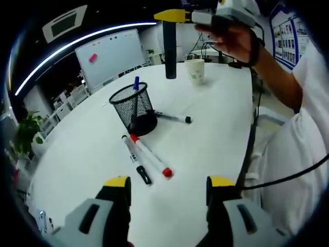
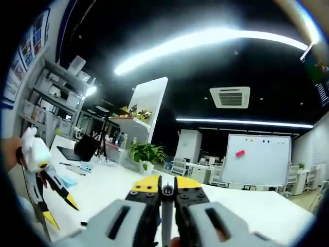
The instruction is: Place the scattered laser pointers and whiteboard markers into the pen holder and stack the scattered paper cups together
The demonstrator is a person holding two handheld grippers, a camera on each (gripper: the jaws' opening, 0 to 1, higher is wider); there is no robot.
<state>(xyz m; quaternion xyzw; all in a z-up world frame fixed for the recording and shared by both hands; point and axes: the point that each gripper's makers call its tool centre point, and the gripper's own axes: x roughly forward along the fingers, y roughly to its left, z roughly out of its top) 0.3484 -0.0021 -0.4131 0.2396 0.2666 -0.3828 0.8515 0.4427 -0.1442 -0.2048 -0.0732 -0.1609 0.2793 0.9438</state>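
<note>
- While the left gripper [image 1: 168, 189] hovers with its jaws spread and nothing between them, the left gripper view shows the right gripper [image 1: 172, 17] held high over the white table [image 1: 77, 154], pinching a dark pen-shaped item [image 1: 170, 49] that hangs roughly upright.
- The mesh pen holder [image 1: 134, 107], with a blue marker [image 1: 136, 82] already inside, stands below and to the left of that hanging item; the drop likely depends on carrying it that way.
- Two markers [image 1: 149, 157] lie just ahead of the left gripper, a black pen [image 1: 173, 118] beside the holder, a paper cup [image 1: 195, 71] beyond.
- In the right gripper view, the jaws press on a thin shaft [image 2: 167, 216], pointing level across the room.
</note>
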